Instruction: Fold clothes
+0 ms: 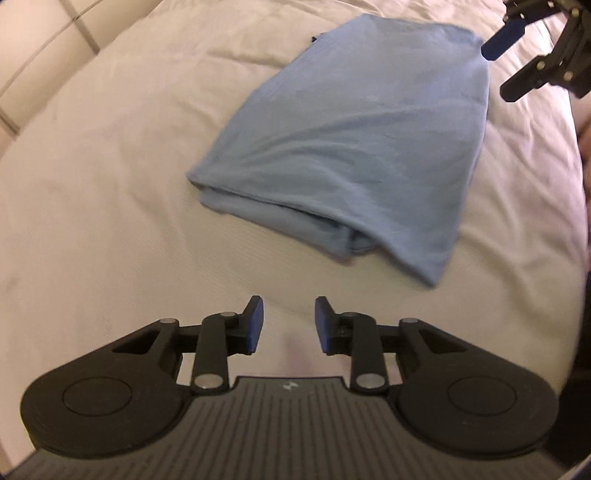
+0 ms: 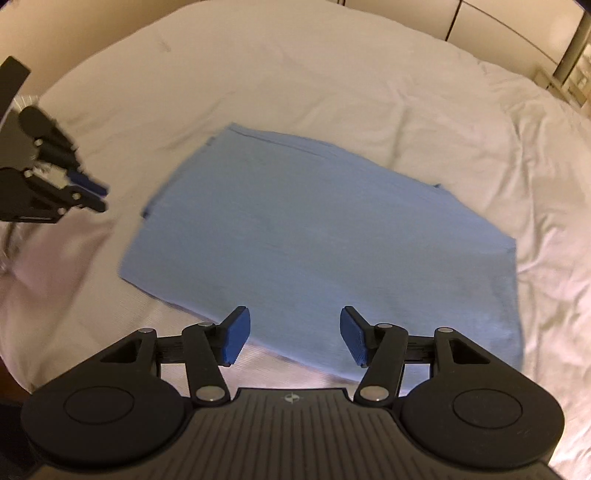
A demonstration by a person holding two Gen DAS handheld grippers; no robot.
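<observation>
A light blue garment (image 1: pixel 354 140) lies folded into a flat rectangle on the white bed sheet (image 1: pixel 92 184); it also shows in the right wrist view (image 2: pixel 317 243). My left gripper (image 1: pixel 289 325) is open and empty, hovering over bare sheet just short of the garment's thick folded edge. My right gripper (image 2: pixel 294 338) is open and empty, with its fingertips above the garment's near edge. The right gripper shows in the left wrist view (image 1: pixel 506 70) at the garment's far corner. The left gripper shows in the right wrist view (image 2: pixel 98 197) beside the garment's left edge.
The sheet (image 2: pixel 369 92) is wrinkled and spreads all around the garment. A padded beige headboard (image 1: pixel 37 48) runs along one side of the bed. White cabinet doors (image 2: pixel 498 26) stand beyond the far edge.
</observation>
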